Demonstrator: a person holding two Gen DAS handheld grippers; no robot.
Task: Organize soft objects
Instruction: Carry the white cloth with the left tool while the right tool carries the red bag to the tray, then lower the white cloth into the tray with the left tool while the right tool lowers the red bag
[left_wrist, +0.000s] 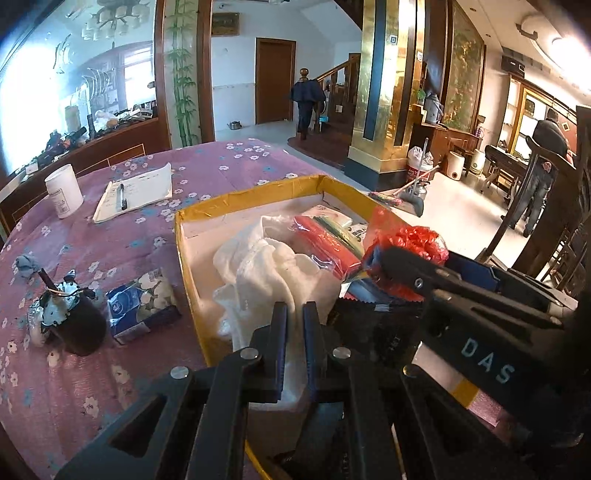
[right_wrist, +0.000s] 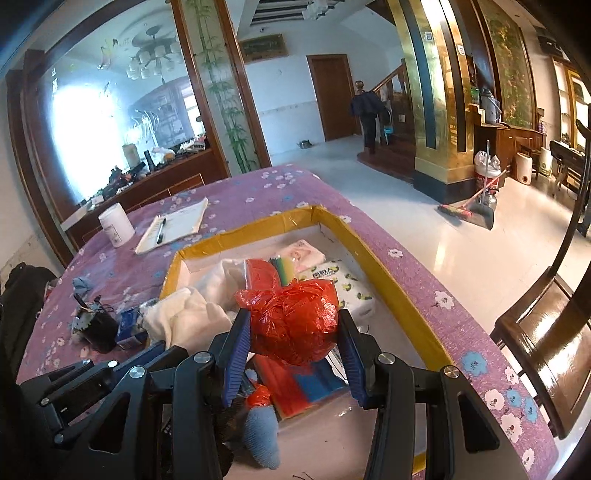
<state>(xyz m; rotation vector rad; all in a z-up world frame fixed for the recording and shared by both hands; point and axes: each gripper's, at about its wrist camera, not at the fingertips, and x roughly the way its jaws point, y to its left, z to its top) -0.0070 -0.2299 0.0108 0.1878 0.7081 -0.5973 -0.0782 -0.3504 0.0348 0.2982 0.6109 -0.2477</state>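
A yellow-rimmed box sits on the purple flowered table. In it lie a white cloth, a packet of red and green items, tissue packs and a blue sock. My left gripper is shut on the near edge of the white cloth, over the box. My right gripper is shut on a crumpled red plastic bag, held above the box's near part. The right gripper also shows in the left wrist view.
On the table left of the box are a blue tissue pack, a dark cup with small items, a small blue cloth, a notepad with pen and a white jar. Wooden chairs stand right of the table.
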